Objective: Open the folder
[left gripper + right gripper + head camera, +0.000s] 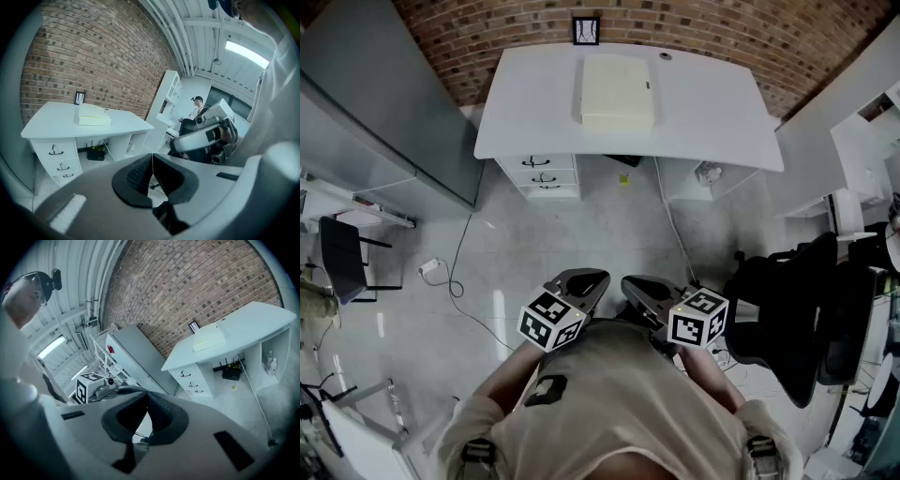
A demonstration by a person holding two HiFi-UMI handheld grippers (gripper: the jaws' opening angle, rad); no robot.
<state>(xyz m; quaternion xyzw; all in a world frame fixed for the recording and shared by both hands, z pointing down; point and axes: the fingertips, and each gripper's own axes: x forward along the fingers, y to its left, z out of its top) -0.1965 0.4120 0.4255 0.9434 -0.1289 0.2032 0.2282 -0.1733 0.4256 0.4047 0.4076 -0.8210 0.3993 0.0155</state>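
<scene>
The left tool [584,280] and the right tool [639,287] are both closed on nothing, side by side. Open floor [581,230] stretches ahead of them to the bench [712,108], where the cream folder [617,91] lies flat nearer the far edge.

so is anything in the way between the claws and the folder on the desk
Nothing visible does. The pale yellow rectangular folder lies closed on the white desk, and only grey floor with thin cables separates it from the shut left claw and right claw.
</scene>
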